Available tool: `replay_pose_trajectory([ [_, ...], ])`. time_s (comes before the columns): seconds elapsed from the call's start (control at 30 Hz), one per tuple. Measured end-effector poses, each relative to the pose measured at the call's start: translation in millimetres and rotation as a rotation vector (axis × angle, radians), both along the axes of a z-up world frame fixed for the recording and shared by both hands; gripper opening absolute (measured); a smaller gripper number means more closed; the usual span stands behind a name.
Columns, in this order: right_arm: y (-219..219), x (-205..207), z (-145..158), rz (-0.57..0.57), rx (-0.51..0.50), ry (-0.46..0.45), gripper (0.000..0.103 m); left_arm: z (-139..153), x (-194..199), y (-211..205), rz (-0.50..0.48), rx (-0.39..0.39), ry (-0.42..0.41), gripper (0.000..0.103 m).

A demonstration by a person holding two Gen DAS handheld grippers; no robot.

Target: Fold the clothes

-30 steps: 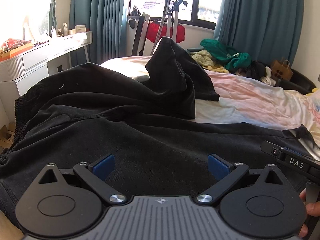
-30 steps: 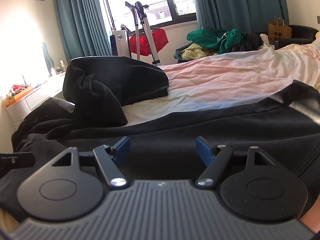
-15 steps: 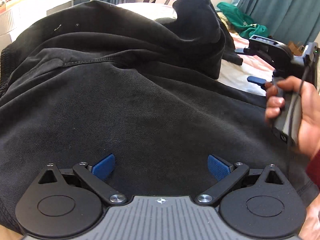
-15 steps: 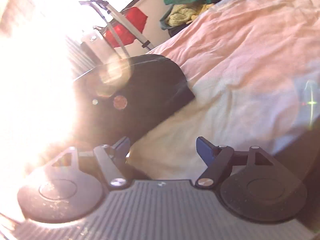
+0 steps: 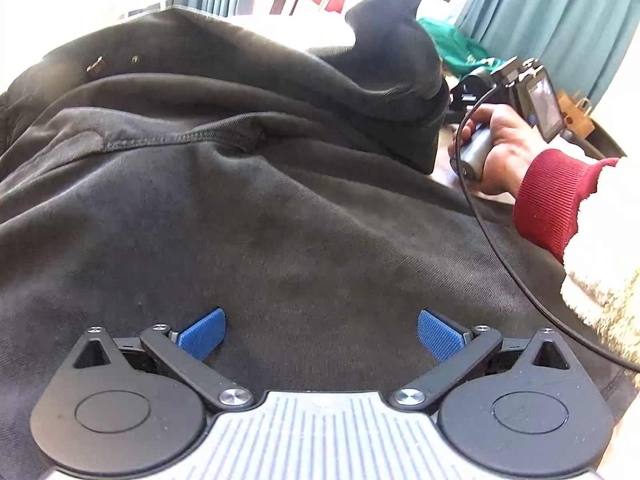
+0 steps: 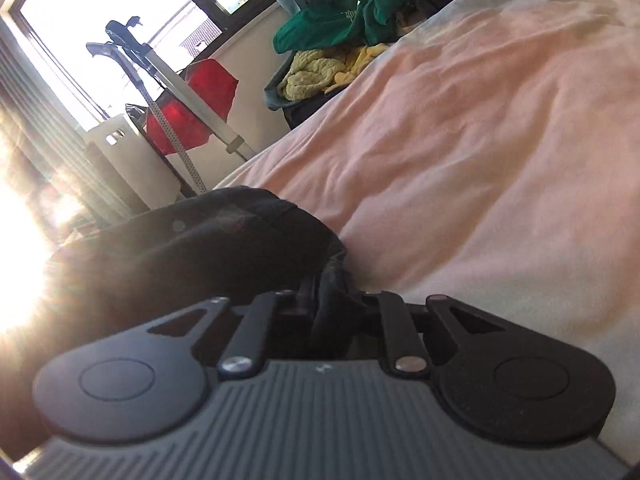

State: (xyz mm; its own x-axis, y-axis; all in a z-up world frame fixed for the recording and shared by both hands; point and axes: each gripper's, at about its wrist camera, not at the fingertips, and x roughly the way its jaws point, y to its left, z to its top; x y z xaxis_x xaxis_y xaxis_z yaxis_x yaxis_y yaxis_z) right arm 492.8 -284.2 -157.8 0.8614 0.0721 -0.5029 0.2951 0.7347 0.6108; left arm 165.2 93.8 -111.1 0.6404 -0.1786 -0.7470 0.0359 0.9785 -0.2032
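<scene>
A black garment (image 5: 280, 208) lies spread over the bed, with a bunched fold (image 5: 396, 40) standing up at the back. My left gripper (image 5: 320, 332) hovers just above the flat part, open, its blue pads (image 5: 202, 334) wide apart with nothing between them. In the right wrist view my right gripper (image 6: 332, 308) is shut on a pinch of the black garment (image 6: 192, 248) at the edge of its bunched part. In the left wrist view a hand (image 5: 500, 152) in a red cuff holds the right gripper's handle; its fingers are hidden behind the fold.
The pink and white bed sheet (image 6: 480, 140) stretches to the right of the garment. A pile of green and yellow clothes (image 6: 340, 36) sits past the bed's far edge. A garment steamer (image 6: 132, 52) and a red item (image 6: 192, 108) stand by the window. Teal curtains (image 5: 560, 12) hang behind.
My right gripper moved forward to the edge of the bunched black cloth and shut on it. My left gripper tilted lower over the garment and stayed open.
</scene>
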Motion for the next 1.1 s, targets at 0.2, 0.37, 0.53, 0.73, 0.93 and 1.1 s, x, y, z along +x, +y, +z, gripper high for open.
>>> replay_pose_trajectory([
  [0.2,-30.0,-25.9,34.8,-0.075,-0.103,-0.072,0.012,2.9,-3.0,-2.9,-0.011,-0.058,-0.043,0.103],
  [0.37,-101.0,-52.6,78.9,-0.189,-0.171,-0.113,0.012,7.5,-9.4,-6.5,-0.029,-0.099,-0.064,0.103],
  [0.53,-179.5,-94.2,101.2,-0.312,-0.258,-0.090,0.012,18.3,-19.7,-8.6,-0.062,-0.092,-0.114,0.103],
  [0.73,-259.0,-132.2,101.4,-0.401,-0.263,-0.032,0.012,27.2,-15.9,14.6,0.006,-0.124,-0.148,0.103],
  [0.93,-290.3,-148.5,107.9,-0.403,-0.325,-0.070,0.010,30.3,-11.9,29.2,0.063,-0.210,-0.128,0.103],
  [1.1,-319.8,-182.4,61.5,-0.459,-0.297,0.000,0.003,27.2,-4.7,22.5,0.056,-0.175,-0.124,0.103],
])
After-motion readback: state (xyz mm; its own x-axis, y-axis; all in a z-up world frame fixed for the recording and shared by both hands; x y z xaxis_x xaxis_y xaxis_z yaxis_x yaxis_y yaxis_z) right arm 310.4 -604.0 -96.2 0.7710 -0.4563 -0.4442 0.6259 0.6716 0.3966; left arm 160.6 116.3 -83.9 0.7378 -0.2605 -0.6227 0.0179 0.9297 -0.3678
